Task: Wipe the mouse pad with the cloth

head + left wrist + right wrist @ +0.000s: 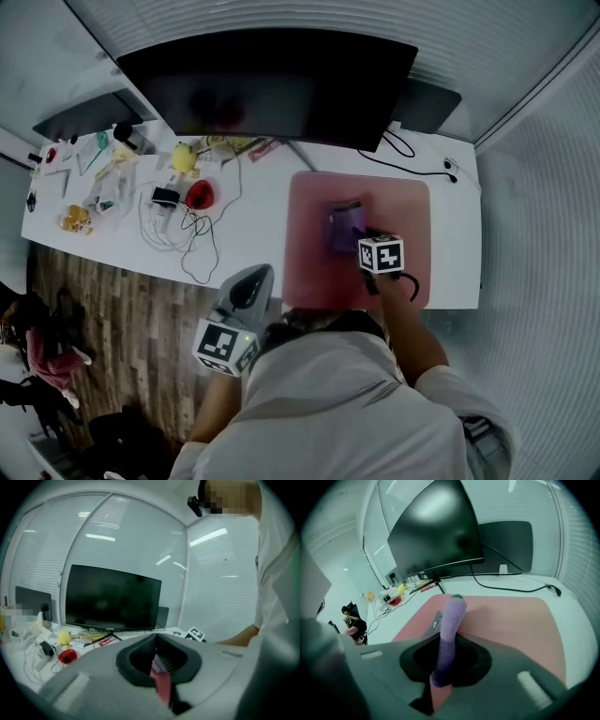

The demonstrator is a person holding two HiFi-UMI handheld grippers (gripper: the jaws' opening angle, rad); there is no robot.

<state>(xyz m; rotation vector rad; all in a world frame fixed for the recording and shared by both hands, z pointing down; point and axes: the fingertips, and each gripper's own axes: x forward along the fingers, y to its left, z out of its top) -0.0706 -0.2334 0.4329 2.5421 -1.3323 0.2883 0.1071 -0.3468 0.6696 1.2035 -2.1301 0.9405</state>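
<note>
The right gripper [442, 670] has its jaws pinched narrow on the near end of a purple cloth [450, 625], a soft towelling roll. From the jaws the roll's long axis runs straight away toward the wide black monitor [272, 84], and its far end rests on the middle of the pink rectangular mouse pad [403, 202]. The left gripper [251, 281] hangs off the pad's near left corner, over the edge of the white desk [253, 234]. Its jaws are drawn together to a thin slit with nothing clamped between them, and pink shows through the slit. Left of the pad, well apart from it, lie a red round object [198, 194], a yellow ball [184, 157] and loose white cables [192, 234].
</note>
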